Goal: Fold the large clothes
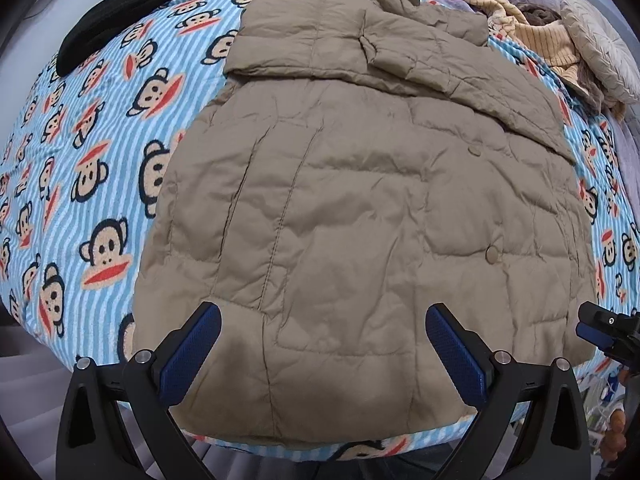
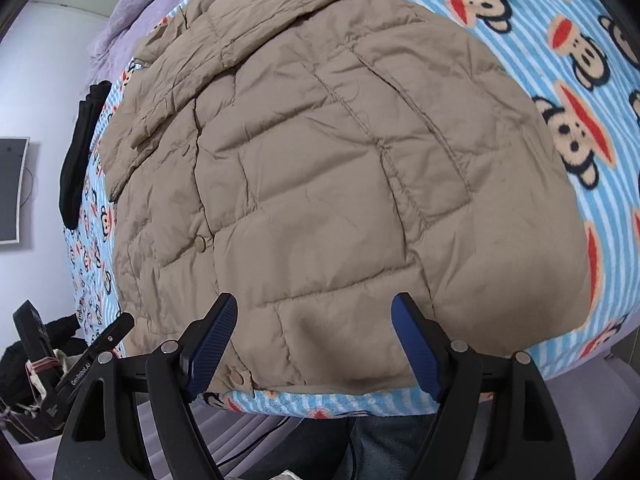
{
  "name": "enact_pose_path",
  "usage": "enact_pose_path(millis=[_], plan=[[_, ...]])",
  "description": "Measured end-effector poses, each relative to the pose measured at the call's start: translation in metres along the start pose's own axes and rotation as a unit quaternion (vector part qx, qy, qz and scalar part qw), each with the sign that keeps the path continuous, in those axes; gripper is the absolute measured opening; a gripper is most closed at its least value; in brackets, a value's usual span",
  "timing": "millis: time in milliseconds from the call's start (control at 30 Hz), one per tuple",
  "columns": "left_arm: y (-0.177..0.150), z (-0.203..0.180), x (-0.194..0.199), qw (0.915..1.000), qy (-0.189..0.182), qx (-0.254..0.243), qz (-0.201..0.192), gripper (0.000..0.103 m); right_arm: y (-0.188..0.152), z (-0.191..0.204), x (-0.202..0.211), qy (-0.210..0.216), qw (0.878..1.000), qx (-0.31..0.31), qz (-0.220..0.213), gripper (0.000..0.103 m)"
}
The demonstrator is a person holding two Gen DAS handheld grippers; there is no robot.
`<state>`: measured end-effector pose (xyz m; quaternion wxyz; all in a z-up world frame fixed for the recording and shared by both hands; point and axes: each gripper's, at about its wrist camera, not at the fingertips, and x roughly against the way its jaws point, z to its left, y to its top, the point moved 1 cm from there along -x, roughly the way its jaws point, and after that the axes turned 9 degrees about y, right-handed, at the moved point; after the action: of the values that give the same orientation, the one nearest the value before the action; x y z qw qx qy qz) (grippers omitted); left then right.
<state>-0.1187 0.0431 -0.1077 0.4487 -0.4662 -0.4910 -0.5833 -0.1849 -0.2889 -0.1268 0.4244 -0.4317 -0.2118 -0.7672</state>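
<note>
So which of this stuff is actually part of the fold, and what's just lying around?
Part of the job:
tan quilted jacket
left gripper, open
right gripper, open

Just lying about:
black garment
yellow striped clothes
grey cushion
monkey-print blanket underneath

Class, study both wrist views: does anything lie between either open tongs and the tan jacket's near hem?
Nothing visible does. The left tongs and right tongs both hang open directly over the tan jacket near its hem. The black garment and striped cloth lie at the bed's far side.
</note>
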Motion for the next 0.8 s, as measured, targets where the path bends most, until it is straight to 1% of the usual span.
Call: enact_pose_path(millis=[67, 133, 200, 433, 500, 533, 700, 733, 800], plan=[[-0.007, 0.003, -0.005, 1.0, 0.0, -0.004, 0.006, 0.102, -0.008, -0.005, -0.001, 0.0, 1.0, -0.012, -0.004, 0.082], [-0.014, 0.007, -0.007, 0.9999, 0.0, -0.007, 0.009, 0.102, -0.016, -0.009, -0.001, 0.001, 1.0, -0.021, -0.007, 0.085], [-0.019, 0.01, -0.008, 0.9999, 0.001, -0.009, 0.01, 0.102, -0.021, -0.014, 0.001, 0.003, 0.999, -0.031, -0.015, 0.085], [-0.026, 0.019, -0.007, 0.9998, 0.001, -0.017, 0.006, 0.102, -0.035, -0.029, 0.012, 0.017, 0.996, -0.073, -0.048, 0.086], [-0.028, 0.02, -0.006, 0.9998, 0.001, -0.019, 0.004, 0.102, -0.039, -0.036, 0.013, 0.027, 0.994, -0.091, -0.053, 0.099], [-0.029, 0.02, -0.006, 0.9998, 0.0, -0.019, 0.004, 0.102, -0.041, -0.039, 0.014, 0.032, 0.993, -0.099, -0.057, 0.103], [-0.036, 0.026, -0.005, 0.9998, -0.003, -0.02, 0.003, 0.102, -0.049, -0.047, 0.014, 0.042, 0.99, -0.12, -0.062, 0.103], [-0.038, 0.029, -0.003, 0.9998, -0.008, -0.019, 0.001, 0.102, -0.05, -0.049, 0.014, 0.042, 0.99, -0.122, -0.059, 0.103], [-0.043, 0.039, -0.001, 0.9995, -0.03, -0.008, -0.001, 0.102, -0.052, -0.054, 0.012, 0.045, 0.989, -0.13, -0.048, 0.103]])
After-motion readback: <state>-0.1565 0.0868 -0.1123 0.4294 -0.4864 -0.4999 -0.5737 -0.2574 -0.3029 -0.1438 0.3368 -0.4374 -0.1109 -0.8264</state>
